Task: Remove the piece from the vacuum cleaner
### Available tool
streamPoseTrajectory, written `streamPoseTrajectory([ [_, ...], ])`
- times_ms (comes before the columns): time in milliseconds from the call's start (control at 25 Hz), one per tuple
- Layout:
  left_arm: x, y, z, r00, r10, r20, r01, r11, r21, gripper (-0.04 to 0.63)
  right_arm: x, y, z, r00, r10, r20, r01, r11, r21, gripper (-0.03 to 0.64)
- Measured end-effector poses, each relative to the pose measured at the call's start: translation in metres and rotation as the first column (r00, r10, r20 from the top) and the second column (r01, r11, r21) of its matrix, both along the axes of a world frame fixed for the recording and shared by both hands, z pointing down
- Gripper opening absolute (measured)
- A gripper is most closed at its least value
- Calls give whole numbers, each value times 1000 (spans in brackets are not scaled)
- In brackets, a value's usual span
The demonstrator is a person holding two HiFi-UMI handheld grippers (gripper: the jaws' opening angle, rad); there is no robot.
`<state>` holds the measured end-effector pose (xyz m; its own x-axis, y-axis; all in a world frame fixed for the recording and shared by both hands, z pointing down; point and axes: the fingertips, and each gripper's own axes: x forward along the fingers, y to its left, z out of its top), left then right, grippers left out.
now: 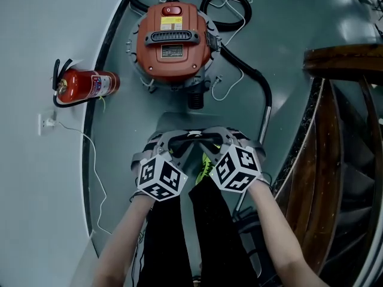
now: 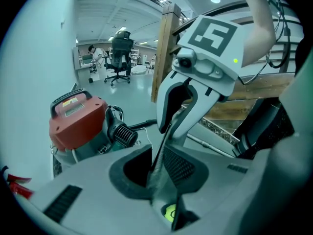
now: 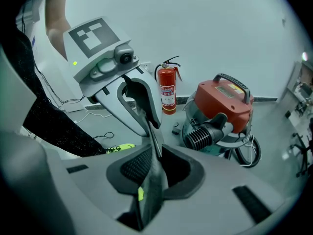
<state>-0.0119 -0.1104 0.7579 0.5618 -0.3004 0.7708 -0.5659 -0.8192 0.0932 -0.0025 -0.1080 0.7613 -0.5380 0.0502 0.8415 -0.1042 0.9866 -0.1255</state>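
Head view: left hand-held gripper [image 1: 172, 143] and right hand-held gripper [image 1: 213, 141] both pinch the dark piece [image 1: 191, 138], which I judge already off the vacuum cleaner [image 1: 173, 40].

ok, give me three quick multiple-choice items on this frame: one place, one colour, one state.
1. Where is the fire extinguisher?
A on the vacuum cleaner
B by the wall
C on the stairs

2. What colour is the vacuum cleaner top?
A blue
B orange-red
C yellow

3. What do the left gripper and right gripper hold?
A nothing
B one thin dark piece together
C a hose each

Key: B, it stands against the wall; B, its lid is orange-red in every view; B, both grippers pinch the same piece.
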Motion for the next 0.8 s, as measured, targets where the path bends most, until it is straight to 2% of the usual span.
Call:
streamPoseTrajectory([
  [440, 5, 41, 2, 1000, 21, 5, -21, 1000, -15, 80, 5, 40, 3, 1000, 15, -2, -15, 1000, -5, 74],
  [800, 8, 64, 27, 998, 48, 27, -47, 998, -32, 78, 7, 63, 28, 1000, 25, 6, -25, 1000, 0, 75],
])
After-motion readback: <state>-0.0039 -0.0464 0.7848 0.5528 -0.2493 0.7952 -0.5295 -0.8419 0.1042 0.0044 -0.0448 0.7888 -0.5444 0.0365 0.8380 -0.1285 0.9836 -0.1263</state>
